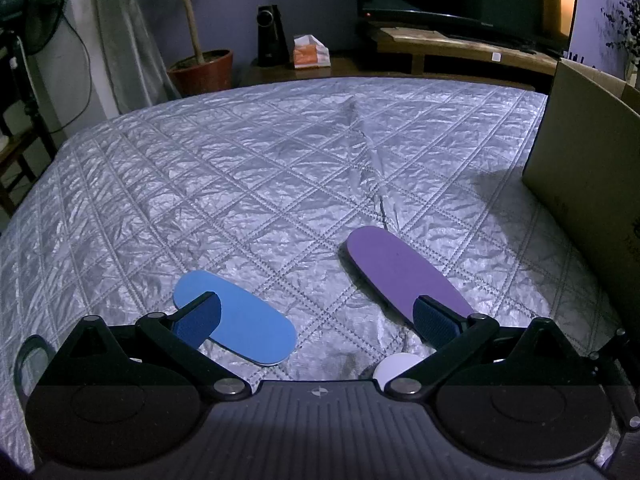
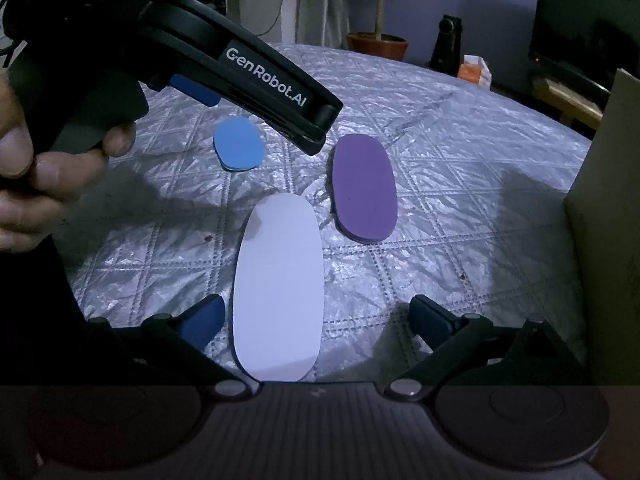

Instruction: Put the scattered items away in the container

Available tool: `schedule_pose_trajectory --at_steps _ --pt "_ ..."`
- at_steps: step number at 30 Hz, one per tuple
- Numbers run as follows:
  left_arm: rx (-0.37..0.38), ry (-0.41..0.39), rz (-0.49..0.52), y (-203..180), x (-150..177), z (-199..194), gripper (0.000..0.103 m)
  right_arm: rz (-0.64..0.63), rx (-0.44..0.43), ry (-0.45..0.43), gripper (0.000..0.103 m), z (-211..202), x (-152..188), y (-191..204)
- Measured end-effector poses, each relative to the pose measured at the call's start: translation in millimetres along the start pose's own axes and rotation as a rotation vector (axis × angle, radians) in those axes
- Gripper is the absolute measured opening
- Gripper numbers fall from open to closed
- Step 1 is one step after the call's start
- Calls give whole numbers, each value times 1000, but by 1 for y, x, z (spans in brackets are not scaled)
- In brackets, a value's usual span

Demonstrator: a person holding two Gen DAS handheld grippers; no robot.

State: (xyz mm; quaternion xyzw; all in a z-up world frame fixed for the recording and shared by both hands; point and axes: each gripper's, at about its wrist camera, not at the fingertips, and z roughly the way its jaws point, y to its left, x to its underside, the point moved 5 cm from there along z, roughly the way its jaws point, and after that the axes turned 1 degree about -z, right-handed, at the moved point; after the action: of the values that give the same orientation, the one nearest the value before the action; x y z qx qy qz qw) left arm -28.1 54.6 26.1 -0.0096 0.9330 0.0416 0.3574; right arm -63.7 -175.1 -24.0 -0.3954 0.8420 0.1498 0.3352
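silver quilted cloth (image 1: pixel 240 168) covers the bed, with a dim room behind. three flat oval pads lie on it: a blue pad (image 2: pixel 238 149), a purple pad (image 2: pixel 364 188) and a white pad (image 2: pixel 278 288). the cardboard box (image 1: pixel 592 168) stands at the right edge of the bed.

the right gripper (image 2: pixel 316 320) is open wide and holds nothing. the white pad lies right in front of it, just inside its left finger. the pad's long side points away from the tongs, toward the far edge. so the right hand is nearest to it.

the left gripper (image 1: pixel 316 314) is wide too and empty, over the gap between the blue and purple pads. a hand (image 2: pixel 36 160) holds it.
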Motion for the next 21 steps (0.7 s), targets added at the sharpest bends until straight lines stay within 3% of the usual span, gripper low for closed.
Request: schedule_pose_trajectory --at_steps 21 --pt "-16 2 -6 2 2 2 103 -10 14 1 101 3 -1 2"
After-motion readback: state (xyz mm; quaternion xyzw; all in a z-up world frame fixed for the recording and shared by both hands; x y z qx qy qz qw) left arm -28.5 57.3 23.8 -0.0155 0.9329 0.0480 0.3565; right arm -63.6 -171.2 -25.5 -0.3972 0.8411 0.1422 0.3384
